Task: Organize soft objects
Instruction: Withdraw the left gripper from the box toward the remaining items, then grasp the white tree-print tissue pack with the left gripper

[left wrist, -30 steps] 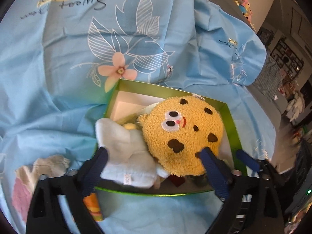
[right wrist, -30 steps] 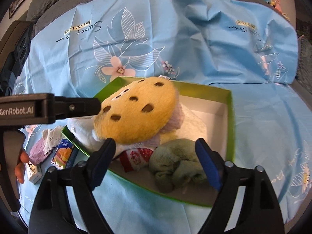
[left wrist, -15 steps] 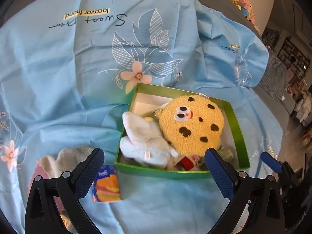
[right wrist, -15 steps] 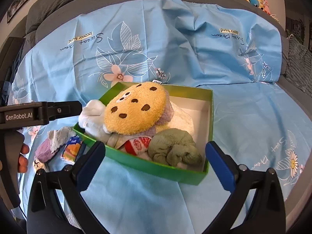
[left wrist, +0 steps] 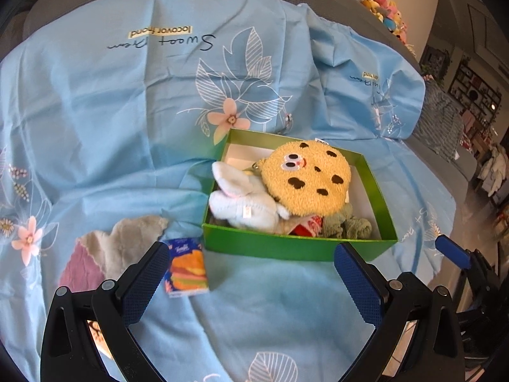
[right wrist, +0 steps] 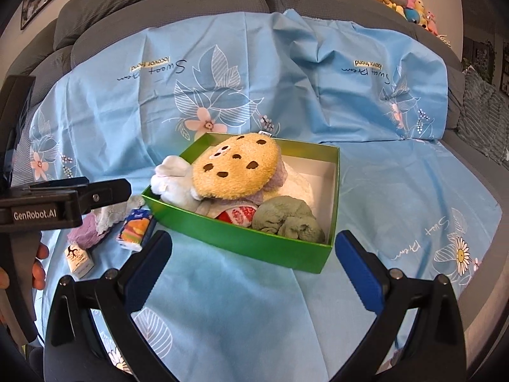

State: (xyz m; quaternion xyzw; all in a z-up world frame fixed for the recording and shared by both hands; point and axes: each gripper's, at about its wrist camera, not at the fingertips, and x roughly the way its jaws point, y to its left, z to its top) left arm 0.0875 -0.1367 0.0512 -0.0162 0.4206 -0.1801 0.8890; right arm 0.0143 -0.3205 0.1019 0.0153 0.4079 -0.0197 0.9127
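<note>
Currently both the left gripper (left wrist: pixel 251 281) and the right gripper (right wrist: pixel 253 270) hang released and empty in front of the green box (left wrist: pixel 296 248). Risk: the round fuzzy cookie plush (left wrist: pixel 310 180) sits heaped above the rim on the white plush (left wrist: pixel 241 205) and may roll out if the thin cardboard wall is nudged. The fleecy cloth (left wrist: pixel 105 251) and glossy tissue pack (left wrist: pixel 187 267) lie outside on the smooth sheet (left wrist: pixel 111 111).
</note>
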